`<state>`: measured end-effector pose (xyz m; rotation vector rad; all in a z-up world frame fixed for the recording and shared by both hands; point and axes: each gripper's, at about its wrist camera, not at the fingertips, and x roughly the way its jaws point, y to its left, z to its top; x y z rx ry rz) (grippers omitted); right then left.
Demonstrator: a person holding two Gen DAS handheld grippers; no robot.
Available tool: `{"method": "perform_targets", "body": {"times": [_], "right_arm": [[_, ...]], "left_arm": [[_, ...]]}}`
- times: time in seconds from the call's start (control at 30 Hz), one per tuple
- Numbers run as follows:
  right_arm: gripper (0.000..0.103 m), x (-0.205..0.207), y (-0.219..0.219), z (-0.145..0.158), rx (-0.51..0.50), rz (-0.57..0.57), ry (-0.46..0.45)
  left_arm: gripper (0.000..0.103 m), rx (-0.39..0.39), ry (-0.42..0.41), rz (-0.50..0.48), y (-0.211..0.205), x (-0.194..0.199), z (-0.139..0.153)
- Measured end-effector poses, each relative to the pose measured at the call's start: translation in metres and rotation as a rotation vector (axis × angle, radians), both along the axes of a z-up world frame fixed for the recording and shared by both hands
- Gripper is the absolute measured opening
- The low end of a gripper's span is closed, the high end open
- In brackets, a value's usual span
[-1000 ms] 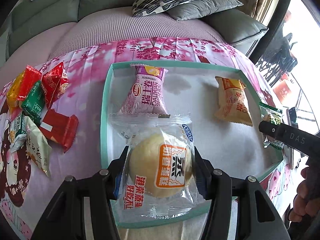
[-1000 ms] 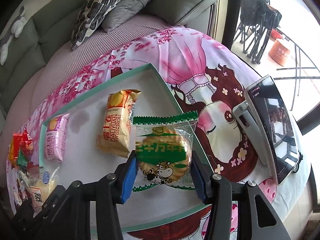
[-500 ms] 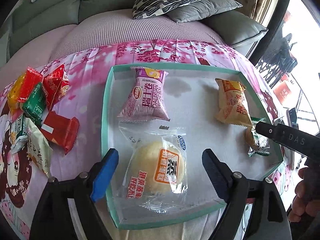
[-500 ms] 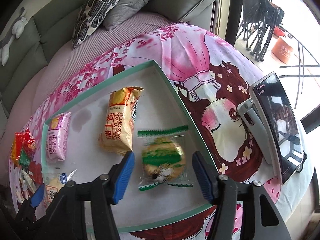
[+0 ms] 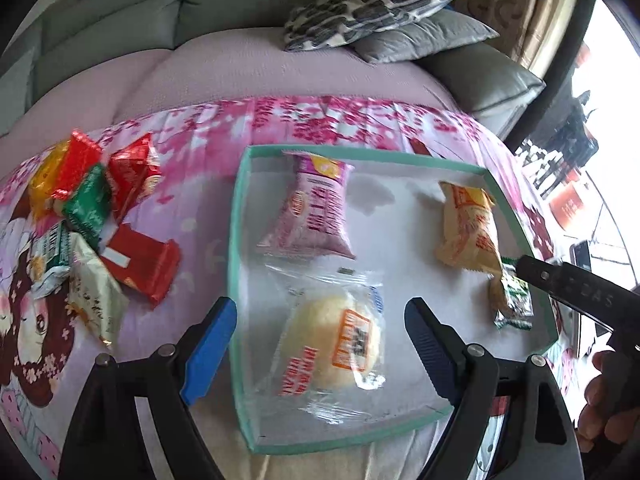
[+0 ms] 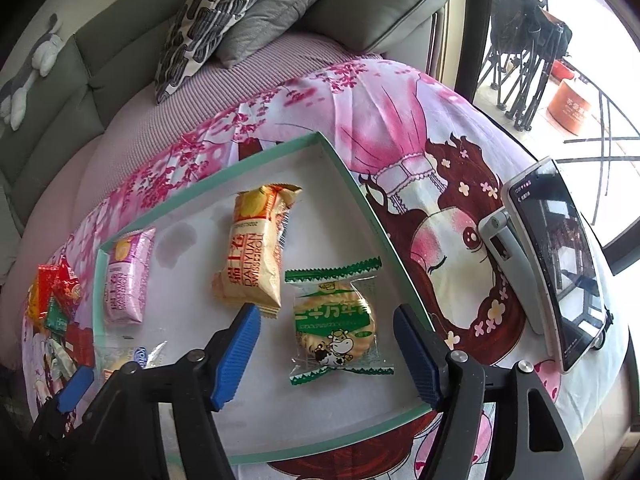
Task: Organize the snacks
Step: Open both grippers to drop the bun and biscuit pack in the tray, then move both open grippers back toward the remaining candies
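You are finishing a double drop into the tray [image 5: 236, 240]: both the left gripper [image 5: 316, 344] and right gripper [image 6: 326, 350] have just been spreading their fingers, leaving the bun packet [image 5: 332, 340] and biscuit packet [image 6: 334, 320] lying free, so next the left is reaching toward the snack pile [image 5: 92, 216] at ten o'clock.

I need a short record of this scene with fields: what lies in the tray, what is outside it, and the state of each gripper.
tray: teal rim, on pink cloth
in tray: pink roll pack, yellow roll pack, bun, green biscuit pack
outside tray: snack pile, phone
left gripper: open, bun released
right gripper: jaws just opening, biscuit pack released
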<state>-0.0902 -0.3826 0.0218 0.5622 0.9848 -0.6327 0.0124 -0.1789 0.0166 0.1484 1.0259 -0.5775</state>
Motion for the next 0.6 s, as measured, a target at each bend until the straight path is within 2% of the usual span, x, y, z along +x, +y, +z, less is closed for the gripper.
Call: {"method": "perform_targets", "body": {"times": [0.2,0.43,0.47,0.5,0.53,0.57,0.6], "right_arm": [[0.075,0.002,0.006,0.012,-0.023,0.015,-0.028],[0.075,0.010,0.019,0.012,-0.024,0.056,-0.029],[0.078,0.012,0.022,0.012,-0.019,0.072,-0.040],[0.087,0.015,0.026,0.012,-0.011,0.093,-0.056],[0.092,0.016,0.029,0.012,-0.009,0.106,-0.066],[0.103,0.018,0.032,0.013,-0.011,0.119,-0.074],[0.103,0.021,0.036,0.014,-0.019,0.134,-0.079]], "left_arm": [[0.086,0.008,-0.001,0.115,0.022,0.014,0.006],[0.089,0.014,0.030,0.252,0.055,0.035,0.004],[0.095,0.026,0.036,0.272,0.060,0.038,0.003],[0.098,0.044,0.035,0.299,0.066,0.041,0.000],[0.098,0.057,0.031,0.317,0.070,0.043,-0.001],[0.098,0.070,0.028,0.334,0.074,0.045,-0.002],[0.098,0.079,0.028,0.350,0.078,0.047,-0.003]]}}
